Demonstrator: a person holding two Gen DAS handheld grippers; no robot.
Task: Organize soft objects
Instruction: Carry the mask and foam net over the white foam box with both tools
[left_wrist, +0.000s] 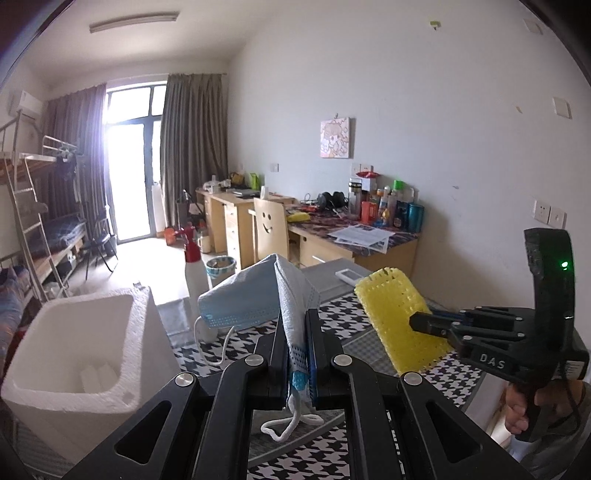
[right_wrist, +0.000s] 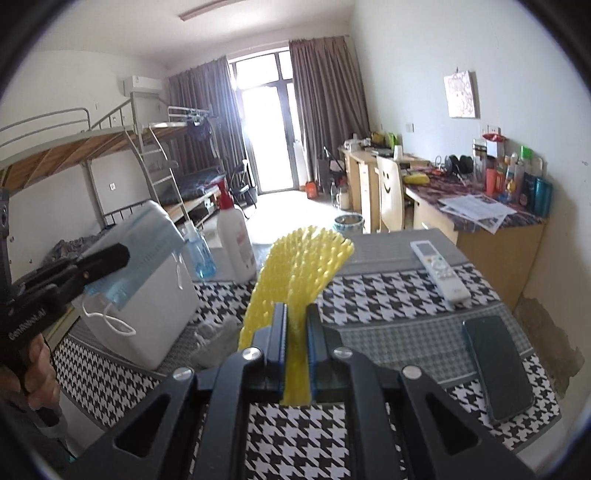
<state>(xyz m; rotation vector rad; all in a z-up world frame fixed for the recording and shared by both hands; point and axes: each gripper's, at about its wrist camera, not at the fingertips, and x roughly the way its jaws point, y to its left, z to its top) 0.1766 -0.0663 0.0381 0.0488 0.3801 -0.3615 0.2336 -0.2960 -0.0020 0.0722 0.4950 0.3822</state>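
Left claw (left_wrist: 297, 354): clamped on blue face mask (left_wrist: 255, 299), held above the worktop (left_wrist: 343, 306).
Right claw (right_wrist: 295, 350): clamped on yellow foam net (right_wrist: 295, 273), raised.
White foam box (left_wrist: 92, 339): left, on the worktop.
Remote control (right_wrist: 439, 269): far right.

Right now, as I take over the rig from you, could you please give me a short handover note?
Left gripper: shut on the blue face mask, held up beside the white foam box.
Right gripper: shut on the yellow foam net, lifted above the houndstooth tablecloth.
Done: both soft items are picked up.
Left: neither is put away yet; the foam box looks like the likely bin. The remote and phone lie on the cloth, untouched.
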